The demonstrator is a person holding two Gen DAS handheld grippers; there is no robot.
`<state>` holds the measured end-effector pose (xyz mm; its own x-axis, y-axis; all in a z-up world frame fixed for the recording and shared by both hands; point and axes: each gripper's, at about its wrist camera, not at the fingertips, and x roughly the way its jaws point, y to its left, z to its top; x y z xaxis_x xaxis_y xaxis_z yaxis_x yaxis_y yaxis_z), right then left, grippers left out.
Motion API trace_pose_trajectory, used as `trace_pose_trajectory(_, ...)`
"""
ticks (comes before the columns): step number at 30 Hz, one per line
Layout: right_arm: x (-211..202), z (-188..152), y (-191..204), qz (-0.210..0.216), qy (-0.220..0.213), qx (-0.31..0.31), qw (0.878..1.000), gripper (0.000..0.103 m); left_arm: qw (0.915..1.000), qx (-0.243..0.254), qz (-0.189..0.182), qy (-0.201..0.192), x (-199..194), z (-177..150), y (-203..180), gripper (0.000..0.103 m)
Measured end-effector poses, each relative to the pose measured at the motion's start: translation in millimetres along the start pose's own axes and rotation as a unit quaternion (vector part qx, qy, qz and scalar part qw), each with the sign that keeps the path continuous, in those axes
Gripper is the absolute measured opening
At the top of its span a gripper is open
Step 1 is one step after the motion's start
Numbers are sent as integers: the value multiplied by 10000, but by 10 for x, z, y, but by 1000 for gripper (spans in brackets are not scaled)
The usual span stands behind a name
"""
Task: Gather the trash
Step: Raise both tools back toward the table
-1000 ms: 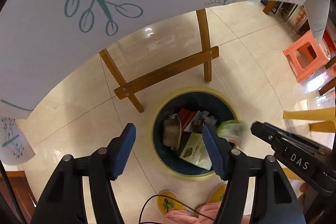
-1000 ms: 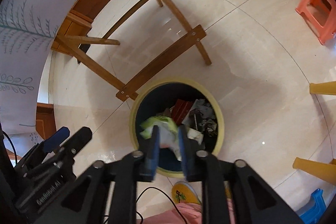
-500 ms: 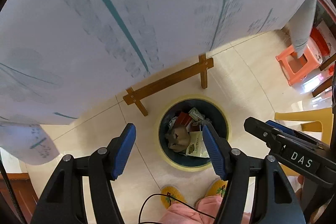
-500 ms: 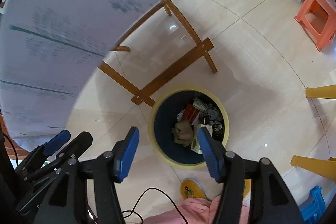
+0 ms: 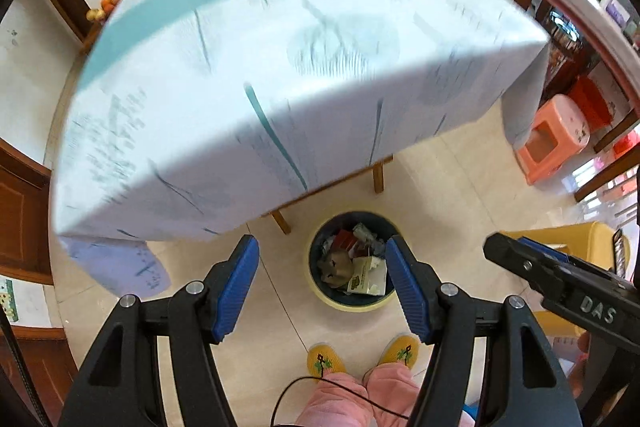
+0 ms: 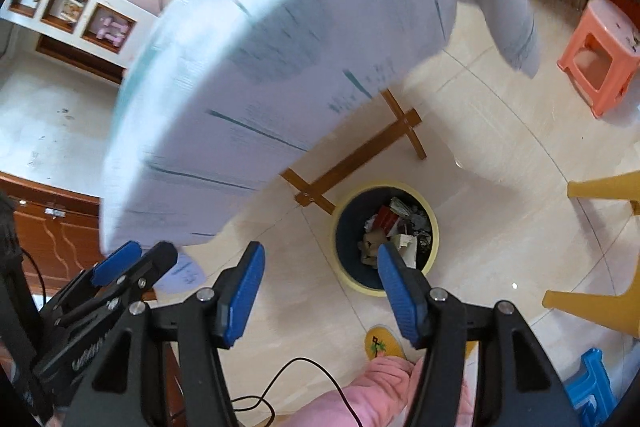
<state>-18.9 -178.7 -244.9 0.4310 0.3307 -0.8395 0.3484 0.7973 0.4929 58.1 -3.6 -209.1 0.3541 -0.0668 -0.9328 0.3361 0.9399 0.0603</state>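
While both grippers hang empty, the trash sits in the bin.
The left gripper (image 5: pixel 322 285) and right gripper (image 6: pixel 320 291) are spread wide apart, holding nothing, above the tiled floor; the trash (image 5: pixel 352 259) fills the yellow-rimmed bin (image 6: pixel 434 227) beside the cloth-covered bench (image 5: pixel 260 67), near a wooden crossbar (image 6: pixel 360 155).

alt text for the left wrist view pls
The open left gripper hangs empty above a yellow-rimmed trash bin full of wrappers on the tiled floor. Behind it is a table under a pale blue cloth; the right gripper enters at right.
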Motion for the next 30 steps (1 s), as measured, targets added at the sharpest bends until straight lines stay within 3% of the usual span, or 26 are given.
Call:
trace_pose_trajectory(9, -1066, 238, 354, 326, -607, -617, 9957, 59, 9959, -316, 95, -847, -1249, 400, 71, 65)
trace_pose_trajectory(17, -1564, 509, 481, 548, -1103, -1043, 9869, 60, 9820, -532, 460, -1754, -2190, 709, 167, 74)
trace_pose_trajectory(23, -1673, 744, 508, 676, -1287, -1105, 9832, 60, 9757, -551, 627, -2027, -2581, 948, 261, 76)
trace_pose_trajectory(30, -1677, 1049, 507, 701, -1404, -1009, 9824, 60, 9748, -282, 860, -2037, -2702, 1373, 366, 79)
